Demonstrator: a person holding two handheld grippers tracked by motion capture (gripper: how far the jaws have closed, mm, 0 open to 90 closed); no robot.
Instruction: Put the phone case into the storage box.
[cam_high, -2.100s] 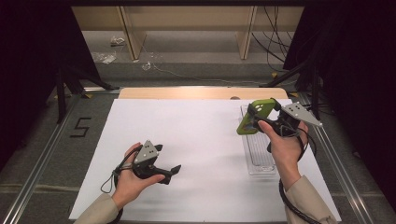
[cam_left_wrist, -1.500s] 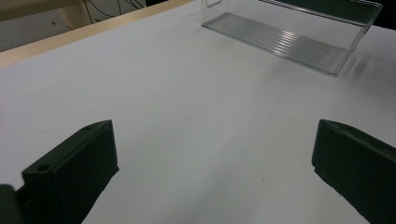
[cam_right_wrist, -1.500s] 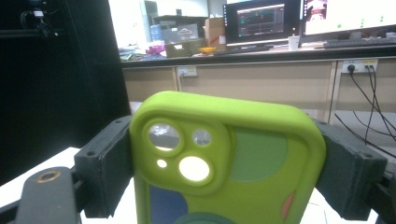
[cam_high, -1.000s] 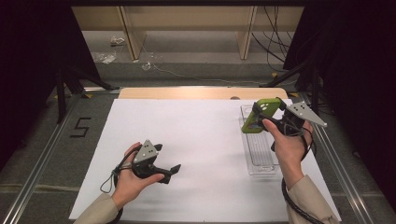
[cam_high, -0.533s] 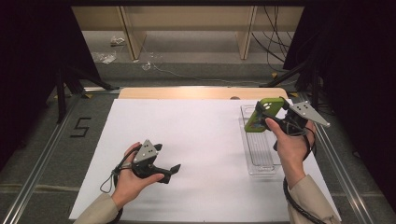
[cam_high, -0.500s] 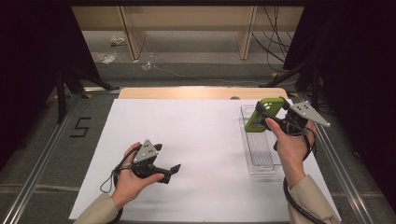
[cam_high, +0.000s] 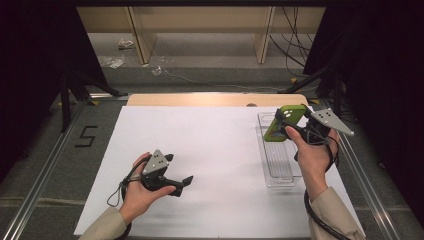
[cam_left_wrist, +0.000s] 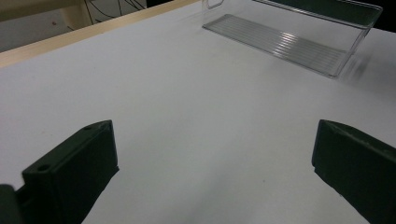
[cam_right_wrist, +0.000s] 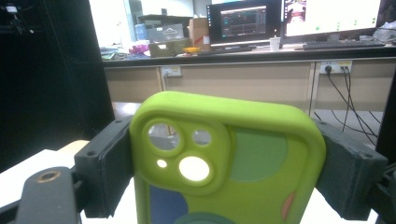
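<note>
Your white table sheet (cam_high: 215, 150) and clear tray (cam_high: 278, 155) sit as before. Since two seconds ago your right gripper (cam_high: 289, 123) has carried the green phone case (cam_high: 285, 122), clamped by its edges, farther over the tray's far end. Your left gripper (cam_high: 180, 182) rests spread, unmoved. The right gripper view reveals the case's camera cutouts (cam_right_wrist: 182, 149).

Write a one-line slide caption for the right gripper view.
Right gripper clamps a lime-green silicone phone case by its side edges, camera cutouts facing the lens, with lit computer monitors on a desk behind.
</note>
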